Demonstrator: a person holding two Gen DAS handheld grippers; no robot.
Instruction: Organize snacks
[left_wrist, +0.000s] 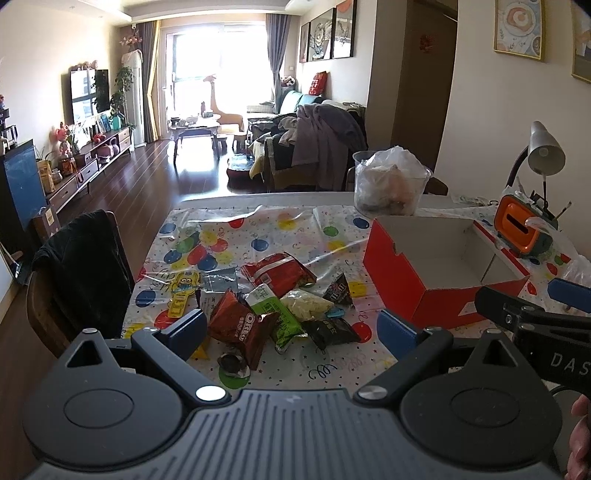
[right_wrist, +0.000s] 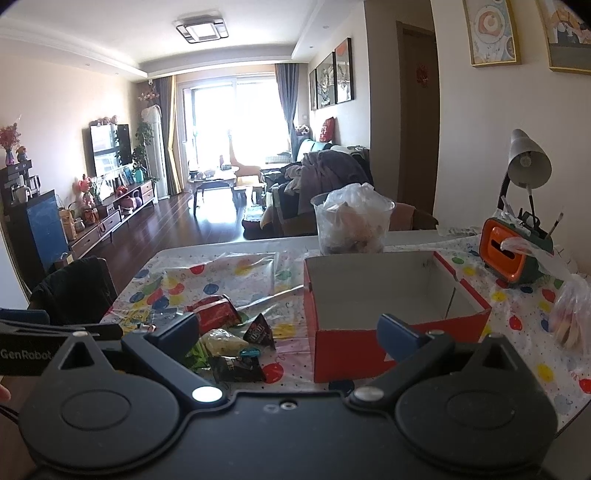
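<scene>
A pile of snack packets lies on the balloon-print tablecloth: an Oreo packet (left_wrist: 240, 325), a red packet (left_wrist: 279, 273), a green packet (left_wrist: 273, 306), a dark triangular packet (left_wrist: 338, 290) and a black packet (left_wrist: 334, 330). My left gripper (left_wrist: 293, 330) hovers open just in front of the pile, holding nothing. To the pile's right stands an open red box (left_wrist: 395, 273) with an empty white inside. My right gripper (right_wrist: 290, 332) is open and empty, facing the box (right_wrist: 343, 354), with the black packet (right_wrist: 236, 367) near its left finger.
Behind the box stand a clear plastic tub (left_wrist: 391, 184) stuffed with a bag, an orange-green pen holder (left_wrist: 517, 229) and a desk lamp (left_wrist: 543, 147). A filled plastic bag (right_wrist: 572, 314) lies at the right. A chair with a black garment (left_wrist: 81, 258) is at the table's left edge.
</scene>
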